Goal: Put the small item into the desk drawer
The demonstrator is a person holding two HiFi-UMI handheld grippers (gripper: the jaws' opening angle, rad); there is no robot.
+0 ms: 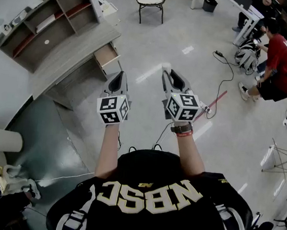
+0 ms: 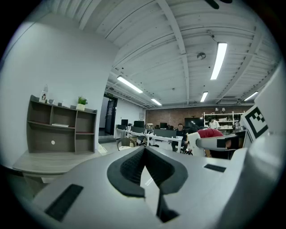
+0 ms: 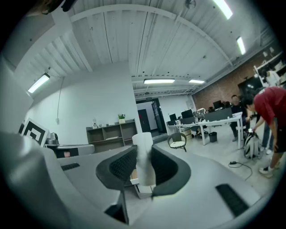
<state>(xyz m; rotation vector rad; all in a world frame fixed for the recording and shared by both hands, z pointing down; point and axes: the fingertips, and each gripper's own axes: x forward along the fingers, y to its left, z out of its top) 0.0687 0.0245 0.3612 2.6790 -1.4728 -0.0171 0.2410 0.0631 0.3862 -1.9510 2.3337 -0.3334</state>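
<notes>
Grey wooden desk (image 1: 62, 62) far left, its pale drawer (image 1: 106, 55) pulled open. Left claw (image 2: 145, 151) closed, nothing in it. Right claw (image 3: 143, 157) clamped mid-body on small white paper-like cylinder (image 3: 143, 139), upright, well apart from drawer. Looks light and crushable, so squeeze gently. Only readable print: roughly "NBSC" on black jersey (image 1: 148, 212)

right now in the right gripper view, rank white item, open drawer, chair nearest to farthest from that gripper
1. white item, held in the right gripper
2. open drawer, low, just behind it
3. chair, farther off to the right
</notes>
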